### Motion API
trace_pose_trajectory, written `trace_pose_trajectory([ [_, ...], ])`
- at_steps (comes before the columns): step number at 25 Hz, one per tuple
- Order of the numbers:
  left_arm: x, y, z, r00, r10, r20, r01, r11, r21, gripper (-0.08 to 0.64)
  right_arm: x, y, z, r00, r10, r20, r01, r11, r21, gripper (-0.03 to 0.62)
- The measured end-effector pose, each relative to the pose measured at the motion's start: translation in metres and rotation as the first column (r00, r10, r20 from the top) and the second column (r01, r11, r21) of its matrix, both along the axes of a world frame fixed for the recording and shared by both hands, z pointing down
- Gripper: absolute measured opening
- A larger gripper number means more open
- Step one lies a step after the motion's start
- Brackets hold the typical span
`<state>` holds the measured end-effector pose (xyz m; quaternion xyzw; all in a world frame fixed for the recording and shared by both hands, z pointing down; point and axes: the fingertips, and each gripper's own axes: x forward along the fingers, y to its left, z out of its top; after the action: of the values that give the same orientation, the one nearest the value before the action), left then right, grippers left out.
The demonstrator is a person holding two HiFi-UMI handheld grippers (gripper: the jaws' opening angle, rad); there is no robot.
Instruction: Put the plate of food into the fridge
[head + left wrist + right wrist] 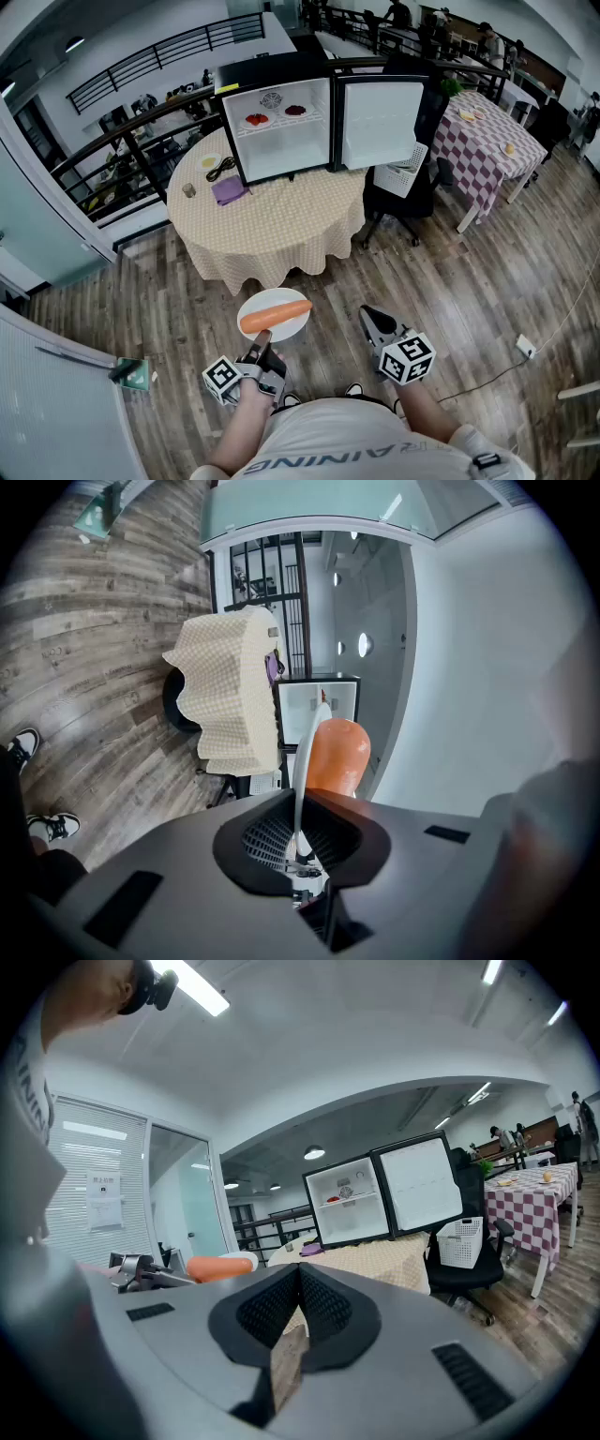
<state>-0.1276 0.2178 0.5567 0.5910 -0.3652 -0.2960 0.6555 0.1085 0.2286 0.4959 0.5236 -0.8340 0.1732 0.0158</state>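
Left tongs (263,342) pinch the near rim of the white plate (284,298), low centre, well apart from the open fridge (281,131) on the bench (281,225) at top. Right tongs (371,317) sit pressed together, empty. Gripped by one edge, the plate may tilt and its orange food (275,316) roll off. Carrot or sausage: unclear.

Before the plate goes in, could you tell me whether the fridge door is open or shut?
Open: the fridge has its door swung aside to the right, showing the white interior.
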Motion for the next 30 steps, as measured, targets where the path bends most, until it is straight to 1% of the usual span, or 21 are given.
trace_pose_trajectory([
  [4, -0.005, 0.001, 0.001, 1.0, -0.004, 0.0, 0.004, 1.0, 0.002, 0.025, -0.002, 0.001, 0.003, 1.0, 0.004, -0.006, -0.005, 1.0, -0.003, 0.023],
  [7, -0.016, 0.003, 0.006, 0.999, -0.013, 0.032, 0.013, 1.0, -0.002, 0.025, -0.006, 0.001, 0.002, 1.0, -0.003, -0.012, 0.003, 1.0, 0.001, 0.023],
  [10, -0.022, 0.004, 0.003, 1.0, -0.024, 0.015, 0.024, 1.0, -0.007, 0.025, -0.012, 0.001, 0.001, 1.0, -0.01, -0.015, 0.011, 1.0, 0.004, 0.023],
  [13, -0.028, 0.003, -0.001, 1.0, -0.024, 0.017, 0.024, 1.0, 0.018, 0.024, -0.019, -0.001, 0.0, 1.0, -0.004, 0.015, 0.003, 1.0, 0.01, 0.023],
  [15, -0.031, 0.004, -0.002, 1.0, -0.027, 0.004, 0.027, 1.0, 0.016, 0.025, -0.023, -0.002, 0.001, 1.0, 0.001, 0.029, -0.001, 1.0, 0.009, 0.023],
  [18, -0.038, 0.006, 0.0, 1.0, -0.025, -0.003, 0.025, 1.0, 0.011, 0.025, -0.03, -0.002, 0.005, 1.0, 0.006, 0.026, -0.006, 1.0, -0.006, 0.023],
  [23, -0.064, 0.01, 0.007, 1.0, -0.021, 0.022, 0.021, 1.0, -0.006, 0.025, -0.053, -0.005, 0.009, 1.0, 0.014, 0.019, -0.013, 0.999, -0.033, 0.023],
  [27, -0.085, 0.011, 0.015, 0.998, -0.007, 0.069, 0.007, 1.0, 0.008, 0.025, -0.077, -0.002, 0.016, 0.999, 0.019, 0.026, -0.018, 0.999, -0.047, 0.023],
  [30, -0.094, 0.009, 0.019, 0.999, 0.0, 0.043, 0.0, 1.0, 0.0, 0.023, -0.089, 0.001, 0.022, 0.998, 0.045, 0.039, -0.042, 0.997, -0.066, 0.023],
])
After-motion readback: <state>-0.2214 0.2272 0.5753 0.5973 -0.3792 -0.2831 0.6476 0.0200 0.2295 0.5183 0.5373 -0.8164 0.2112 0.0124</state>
